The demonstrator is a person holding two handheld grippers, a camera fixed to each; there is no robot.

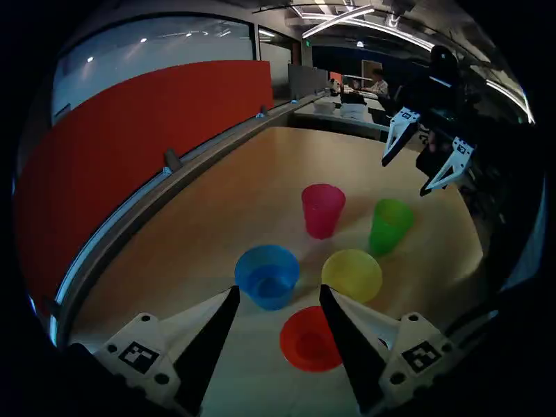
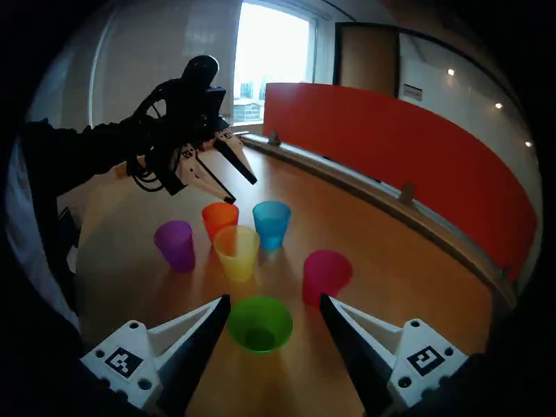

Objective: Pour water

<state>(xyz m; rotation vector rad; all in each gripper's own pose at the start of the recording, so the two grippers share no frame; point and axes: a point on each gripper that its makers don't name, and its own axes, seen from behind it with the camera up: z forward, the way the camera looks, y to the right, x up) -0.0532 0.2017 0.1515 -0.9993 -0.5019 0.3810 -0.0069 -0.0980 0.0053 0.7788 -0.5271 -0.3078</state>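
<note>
6 cups bunched on tabletop [image 2: 417,278]: purple cup [image 2: 175,244], orange cup [image 2: 219,219], yellow cup [image 2: 236,251], blue cup [image 2: 272,224], pink cup [image 2: 326,274], green cup [image 2: 260,323]. Left tongs [image 1: 278,295] released, empty, in air over orange cup. Right tongs [image 2: 274,299] released, empty, green cup framed between fingers, no contact.

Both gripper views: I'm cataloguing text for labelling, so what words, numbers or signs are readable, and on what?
No text reads clearly.
The wall sign: too small to read.
The square markers on the right gripper: patterns, no letters.
The plastic cups: no print.
</note>
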